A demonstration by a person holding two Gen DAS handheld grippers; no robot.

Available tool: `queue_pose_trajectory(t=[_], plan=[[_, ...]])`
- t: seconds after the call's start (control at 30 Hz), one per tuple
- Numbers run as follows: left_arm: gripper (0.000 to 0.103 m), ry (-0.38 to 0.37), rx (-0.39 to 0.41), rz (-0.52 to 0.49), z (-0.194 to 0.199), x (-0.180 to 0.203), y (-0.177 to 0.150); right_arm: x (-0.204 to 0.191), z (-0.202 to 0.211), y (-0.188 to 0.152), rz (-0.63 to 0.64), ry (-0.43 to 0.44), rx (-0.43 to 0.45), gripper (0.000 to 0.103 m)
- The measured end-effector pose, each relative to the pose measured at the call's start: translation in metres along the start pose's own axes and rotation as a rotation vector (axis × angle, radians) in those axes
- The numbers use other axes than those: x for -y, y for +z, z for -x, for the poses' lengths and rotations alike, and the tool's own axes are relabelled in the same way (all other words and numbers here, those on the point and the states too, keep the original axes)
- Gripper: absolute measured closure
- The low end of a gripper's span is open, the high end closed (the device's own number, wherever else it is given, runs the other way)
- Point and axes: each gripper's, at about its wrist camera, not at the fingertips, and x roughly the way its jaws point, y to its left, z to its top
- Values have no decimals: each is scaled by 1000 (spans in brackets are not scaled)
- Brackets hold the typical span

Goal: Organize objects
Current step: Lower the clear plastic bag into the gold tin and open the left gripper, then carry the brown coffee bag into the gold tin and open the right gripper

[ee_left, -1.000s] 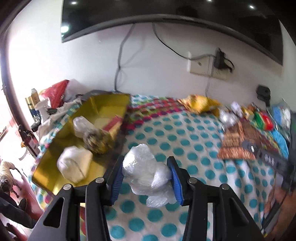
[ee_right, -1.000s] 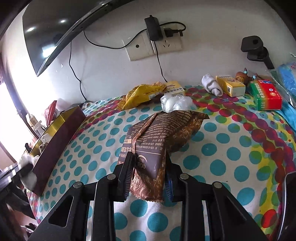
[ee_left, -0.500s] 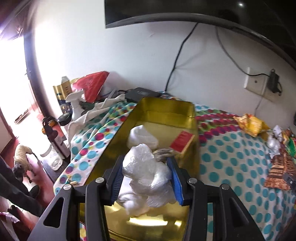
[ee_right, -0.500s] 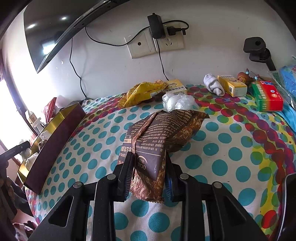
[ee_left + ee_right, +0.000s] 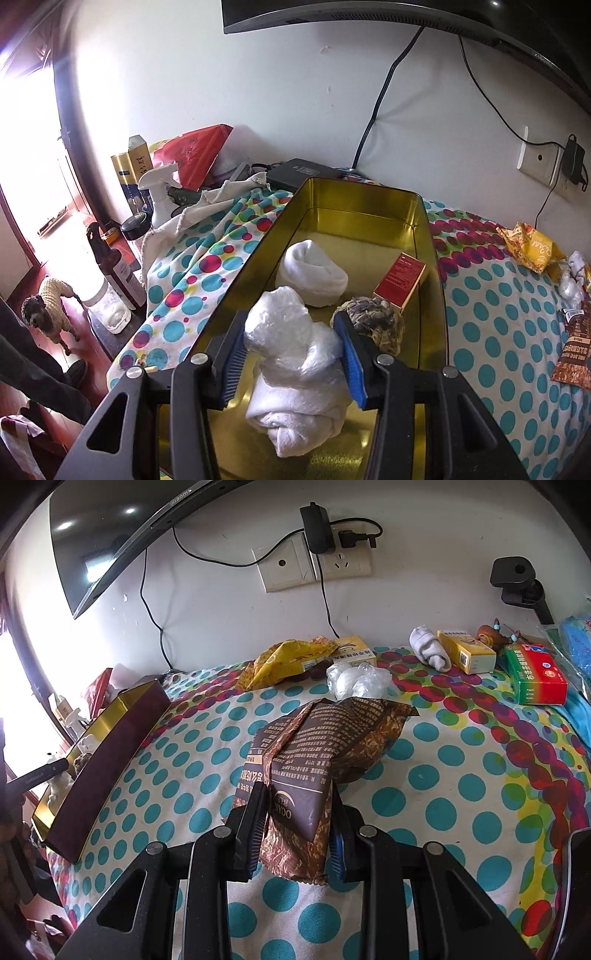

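Note:
My left gripper (image 5: 291, 354) is shut on a crumpled clear plastic bag (image 5: 284, 332) and holds it over the near end of the gold tin (image 5: 369, 192). In the tin lie a rolled white cloth (image 5: 314, 273), a second white cloth (image 5: 295, 417) under the bag, a red box (image 5: 400, 278) and a dried-herb ball (image 5: 376, 321). My right gripper (image 5: 295, 830) is shut on a brown snack packet (image 5: 317, 746) resting on the polka-dot cloth (image 5: 443, 812). The tin (image 5: 110, 753) shows at the left of the right wrist view.
On the cloth lie a yellow snack bag (image 5: 288, 661), a clear plastic wad (image 5: 354, 679), a rolled sock (image 5: 428, 646), a yellow box (image 5: 465, 650) and a green-red box (image 5: 535, 672). Left of the tin stand bottles (image 5: 118, 266), a spray bottle (image 5: 159, 192) and a dog (image 5: 48, 314).
My left gripper has carried the plastic bag leftward from above the polka-dot cloth to above the tin's near end. My right gripper has stayed shut on the brown packet.

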Motion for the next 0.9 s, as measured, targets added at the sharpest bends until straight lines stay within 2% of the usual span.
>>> queue_pose_trajectory(t=[0.07,0.1,0.17,0.4,0.5,0.6,0.73,0.9], plan=[[51,-2,-12,-5,-2,2,0,0,0,0,0,0,1,75],[44,3,-20,-14,-4,4,0,0,0,0,0,-1,1,75],[37,8,-34,-25,-7,5,-1,0,0,0,2,-2,2,75],[21,-16,-6,-29,4,7,-9,-1,0,1,3,-3,1,75],[20,-56,12,-5,21,2,-18,-1,0,1,6,-6,2,75],[19,-123,91,28,59,-8,-39,-2,0,0,15,-15,4,75],[19,-175,141,60,103,-25,-87,-3,1,0,24,-25,10,75],[19,-154,161,10,117,-31,-130,-8,2,3,49,-51,26,75]])
